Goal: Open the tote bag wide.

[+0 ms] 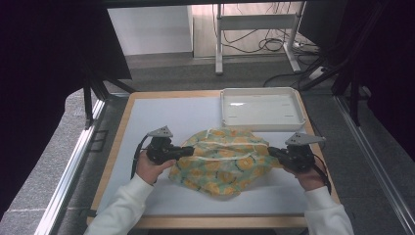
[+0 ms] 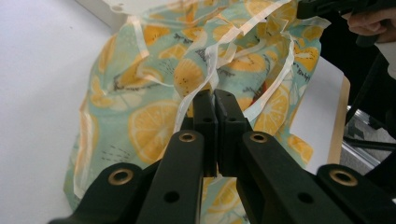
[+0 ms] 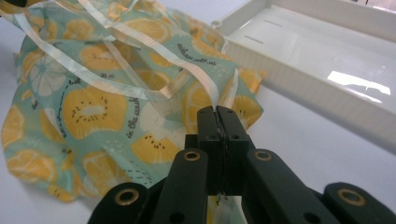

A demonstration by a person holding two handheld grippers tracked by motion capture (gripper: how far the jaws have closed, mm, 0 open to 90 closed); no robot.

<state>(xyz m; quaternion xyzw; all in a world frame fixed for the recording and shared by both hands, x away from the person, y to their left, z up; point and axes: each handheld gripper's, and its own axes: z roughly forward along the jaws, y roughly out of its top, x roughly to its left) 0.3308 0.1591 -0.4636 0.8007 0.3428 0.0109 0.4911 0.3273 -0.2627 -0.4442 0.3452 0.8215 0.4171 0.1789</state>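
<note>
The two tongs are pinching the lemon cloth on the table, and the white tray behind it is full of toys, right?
Not quite. The white tray is empty, as the high view shows. The rest is right: the left tongs and right tongs are each pinching the lemon cloth on the table.

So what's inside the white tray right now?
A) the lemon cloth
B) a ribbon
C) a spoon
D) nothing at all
D: the white tray sits bare at the back of the table, and the lemon cloth lies in front of it on the white mat, held at each side by the left gripper and right gripper.
</note>
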